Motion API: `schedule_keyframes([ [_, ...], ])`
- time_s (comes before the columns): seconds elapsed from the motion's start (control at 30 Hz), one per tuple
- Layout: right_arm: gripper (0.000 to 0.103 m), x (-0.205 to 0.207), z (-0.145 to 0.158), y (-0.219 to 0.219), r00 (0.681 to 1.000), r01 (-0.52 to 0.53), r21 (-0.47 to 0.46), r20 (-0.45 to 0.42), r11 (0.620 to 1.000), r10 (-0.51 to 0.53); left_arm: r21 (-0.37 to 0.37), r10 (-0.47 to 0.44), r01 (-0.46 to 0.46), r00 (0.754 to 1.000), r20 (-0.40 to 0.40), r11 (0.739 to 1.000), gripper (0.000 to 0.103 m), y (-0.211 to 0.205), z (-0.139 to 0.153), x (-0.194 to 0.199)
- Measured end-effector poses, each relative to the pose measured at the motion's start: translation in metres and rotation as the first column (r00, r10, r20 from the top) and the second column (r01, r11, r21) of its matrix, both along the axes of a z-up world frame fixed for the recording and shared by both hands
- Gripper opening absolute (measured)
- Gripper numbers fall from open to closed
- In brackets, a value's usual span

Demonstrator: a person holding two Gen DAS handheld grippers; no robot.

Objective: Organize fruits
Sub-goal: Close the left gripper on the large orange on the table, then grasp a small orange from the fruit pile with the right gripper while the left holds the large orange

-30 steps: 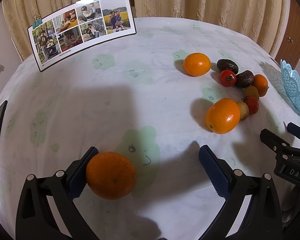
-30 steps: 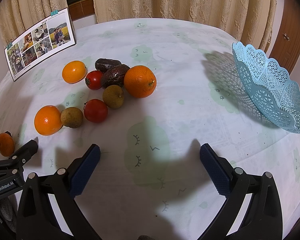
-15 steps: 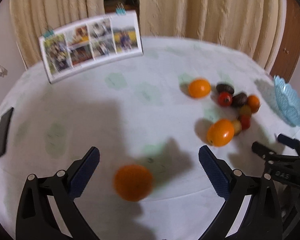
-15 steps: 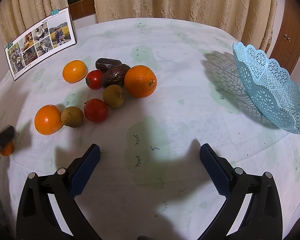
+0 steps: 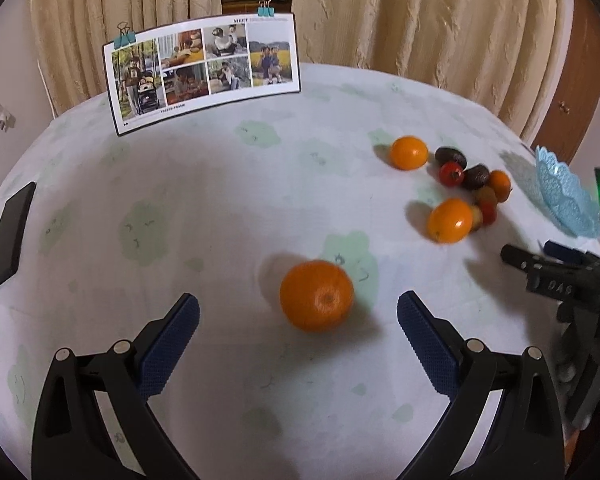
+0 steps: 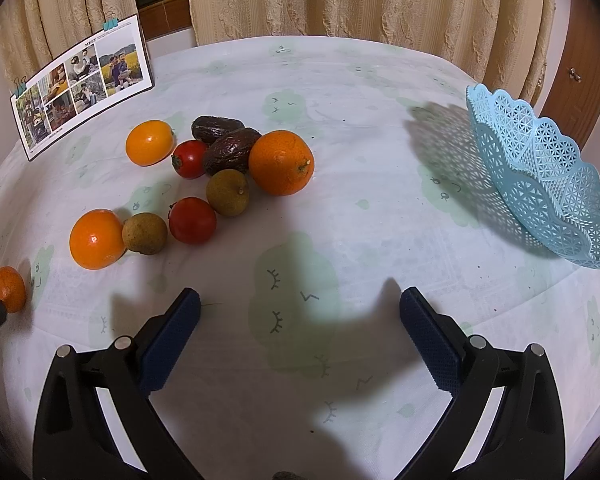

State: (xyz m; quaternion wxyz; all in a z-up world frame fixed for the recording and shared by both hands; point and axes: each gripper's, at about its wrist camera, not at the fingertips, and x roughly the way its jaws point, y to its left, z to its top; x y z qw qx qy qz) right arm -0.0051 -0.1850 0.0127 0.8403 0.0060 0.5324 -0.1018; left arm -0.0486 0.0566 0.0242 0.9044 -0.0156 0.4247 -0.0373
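Viewing from left wrist: left gripper [image 5: 298, 322] has its jaws spread wide and holds nothing; a lone orange [image 5: 317, 301] lies on the tablecloth [image 5: 220, 200] between and just ahead of the pads, touching neither, its outline blurred.
Farther right, same view: the other fruits sit in a loose cluster [image 5: 460, 192], with the blue basket [image 5: 564, 200] at the table's right edge.
Viewing from right wrist: right gripper [image 6: 300, 330] is also wide apart and empty, above bare cloth; the fruit cluster [image 6: 204, 184] lies ahead to its left, the basket [image 6: 548, 184] ahead to its right, nothing seen inside it.
Step in hand: likely lining up a first pick; no fruit is in the basket yet.
Next move: centre the left jaws round the orange and close gently, since a round fruit may roll.
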Motion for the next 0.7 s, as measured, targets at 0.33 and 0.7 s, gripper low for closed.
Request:
schedule_keyframes([
  [0.33,0.101,-0.005,0.001,0.000,0.996,-0.083,0.021,-0.021,0.996,0.084,-0.013,-0.011,0.011,0.999,-0.042,1.000,0.069,-0.009,-0.011,0.022],
  [0.7,0.101,-0.003,0.013,-0.012,0.998,-0.066,0.071,0.025,0.995,0.065,-0.012,-0.020,0.020,1.000,-0.022,1.000,0.040,-0.012,-0.010,0.025],
])
